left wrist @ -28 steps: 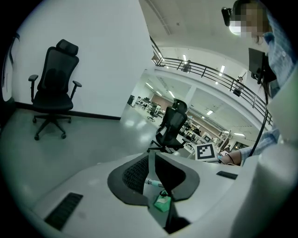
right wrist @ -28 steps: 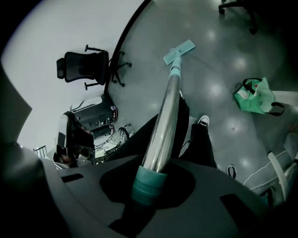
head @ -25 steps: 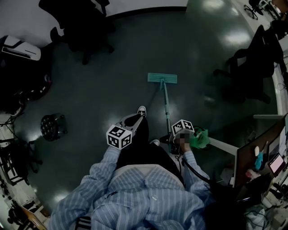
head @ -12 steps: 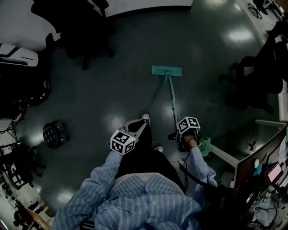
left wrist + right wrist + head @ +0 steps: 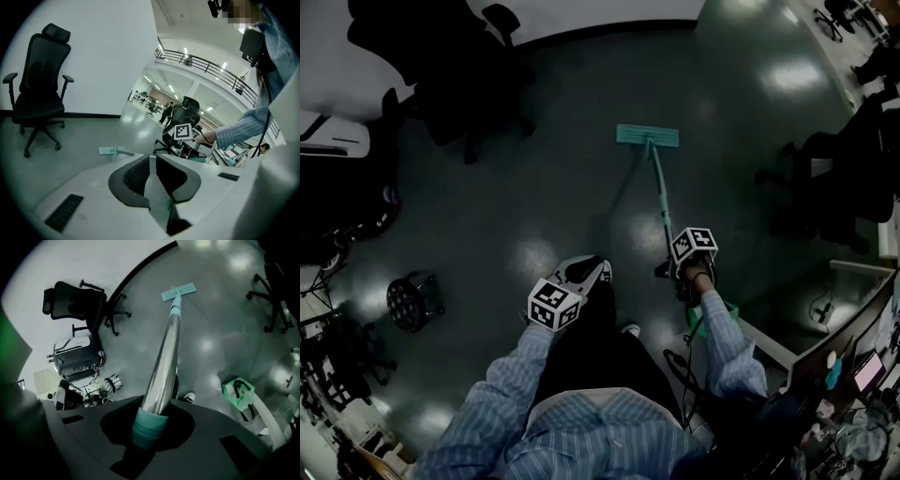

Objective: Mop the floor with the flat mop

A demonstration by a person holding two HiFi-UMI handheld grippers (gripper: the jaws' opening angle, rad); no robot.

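Mopping stroke seems under way: right hand-held gripper [image 5: 666, 270] clamps the flat mop handle [image 5: 659, 202], left hand-held gripper [image 5: 592, 269] is closed and empty, and the next move likely drags the upper-centre mop head [image 5: 648, 136] across the floor [image 5: 553, 178].

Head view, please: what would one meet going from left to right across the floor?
Small round black object → left gripper → flat mop's head → dark office chair by the right edge.

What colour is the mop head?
Teal. The mop head shows best in the right gripper view.
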